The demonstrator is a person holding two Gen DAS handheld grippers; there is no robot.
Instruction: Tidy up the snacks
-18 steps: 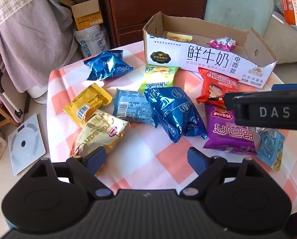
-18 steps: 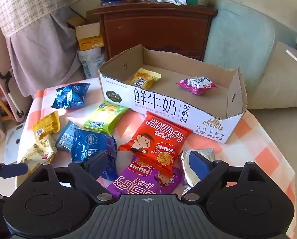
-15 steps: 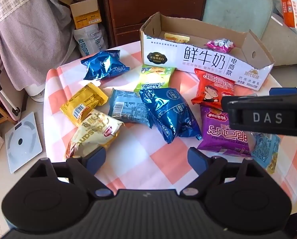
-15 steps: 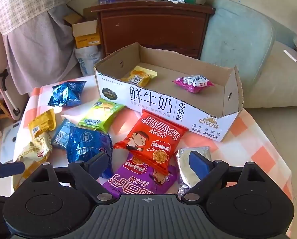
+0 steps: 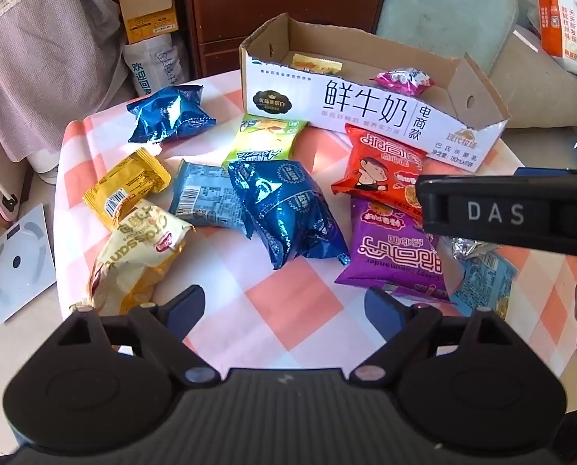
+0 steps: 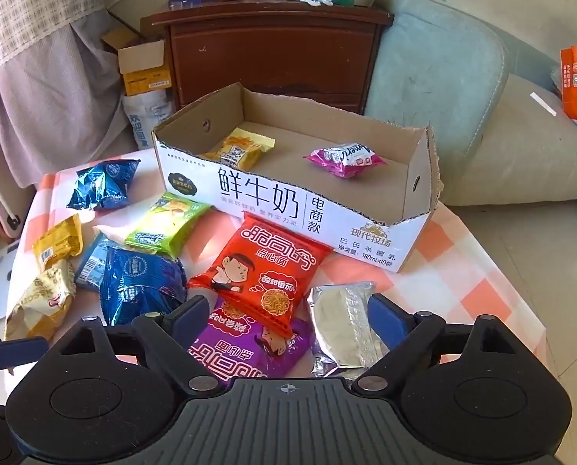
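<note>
Lived-in home room, dark wooden cabinet (image 6: 273,58), cushioned sofa (image 6: 482,116), checked tablecloth (image 5: 288,302), bathroom scale (image 5: 17,263) on floor

Both wrists overlook table (image 5: 288,302) (shared snacks)

On my right gripper (image 5: 509,213) I read "DAS". The cardboard box (image 6: 288,209) front reads "鲜牛奶", "电商款", "现代牧场" and "180mL×10". The purple packet (image 5: 397,255) reads "Crispy commander", upside down. The cream packet (image 5: 141,248) reads "Croissant". Other packet print is too small.
</note>
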